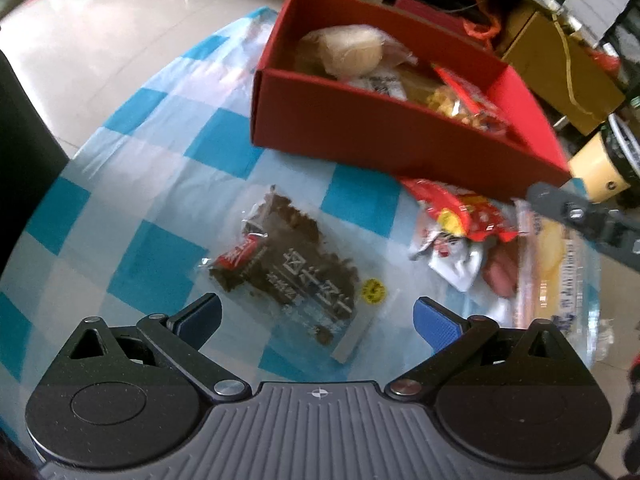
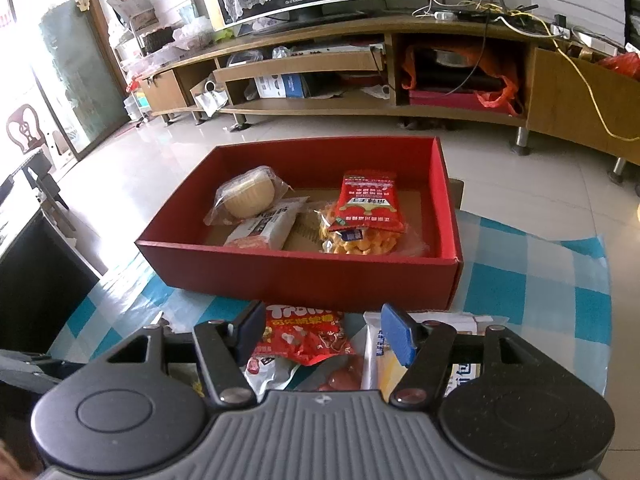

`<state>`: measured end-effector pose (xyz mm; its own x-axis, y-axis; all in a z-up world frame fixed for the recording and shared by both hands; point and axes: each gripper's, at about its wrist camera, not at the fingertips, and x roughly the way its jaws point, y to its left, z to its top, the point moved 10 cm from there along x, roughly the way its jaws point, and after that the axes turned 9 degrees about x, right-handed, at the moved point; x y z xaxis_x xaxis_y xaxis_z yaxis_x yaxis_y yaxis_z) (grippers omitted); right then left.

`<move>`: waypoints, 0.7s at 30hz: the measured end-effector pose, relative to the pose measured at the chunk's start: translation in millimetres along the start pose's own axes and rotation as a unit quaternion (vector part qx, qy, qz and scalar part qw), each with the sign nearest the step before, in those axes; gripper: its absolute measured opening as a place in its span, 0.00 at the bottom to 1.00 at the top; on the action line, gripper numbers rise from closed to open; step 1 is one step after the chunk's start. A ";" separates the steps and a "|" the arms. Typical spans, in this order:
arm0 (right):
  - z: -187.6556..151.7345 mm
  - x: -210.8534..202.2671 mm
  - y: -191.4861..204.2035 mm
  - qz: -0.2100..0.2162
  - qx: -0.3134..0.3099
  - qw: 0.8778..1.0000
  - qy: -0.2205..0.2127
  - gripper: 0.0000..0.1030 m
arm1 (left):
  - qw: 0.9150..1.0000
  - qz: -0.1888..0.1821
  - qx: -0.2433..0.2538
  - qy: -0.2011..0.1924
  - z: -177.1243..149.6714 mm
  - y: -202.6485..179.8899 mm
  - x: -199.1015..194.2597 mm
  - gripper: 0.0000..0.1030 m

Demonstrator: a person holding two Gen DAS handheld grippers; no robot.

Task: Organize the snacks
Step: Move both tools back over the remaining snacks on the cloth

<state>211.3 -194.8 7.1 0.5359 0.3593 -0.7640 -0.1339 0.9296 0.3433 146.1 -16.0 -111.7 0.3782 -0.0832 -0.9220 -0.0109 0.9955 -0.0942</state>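
Red box (image 2: 304,280) on the bench already holds four snacks. A brown snack pack (image 1: 288,268) and a red bag (image 2: 302,336) wait outside. The left tool (image 1: 316,320) and right tool (image 2: 320,336) are both spread, holding nothing.

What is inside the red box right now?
In the red box: a wrapped round cake, a white packet, and a red pouch lying on a bag of yellow snacks. Anything beneath them is hidden.
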 end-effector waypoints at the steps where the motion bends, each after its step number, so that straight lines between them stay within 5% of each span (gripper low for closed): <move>1: -0.4 -0.1 -0.6 0.000 0.000 1.000 0.001 0.62 | 1.000 0.007 -0.006 0.005 -0.5 3.3 3.4 1.00; 6: -2.2 1.0 -5.4 -0.004 -0.002 1.000 0.006 0.62 | 0.998 -0.008 -0.058 0.018 3.4 14.0 14.8 1.00; 15: -1.9 5.1 -6.5 -0.003 -0.003 1.000 0.010 0.62 | 0.995 0.025 -0.096 0.000 37.9 30.8 30.9 1.00; 21: -2.9 8.8 -7.1 -0.006 -0.004 1.000 0.017 0.62 | 0.997 0.041 -0.061 0.009 26.4 18.2 30.8 1.00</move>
<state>214.5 -198.1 -3.7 0.5092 0.3508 -0.7859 -0.1350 0.9344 0.3297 182.0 0.7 -131.9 0.3541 -0.0027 -0.9352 -0.1543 0.9861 -0.0612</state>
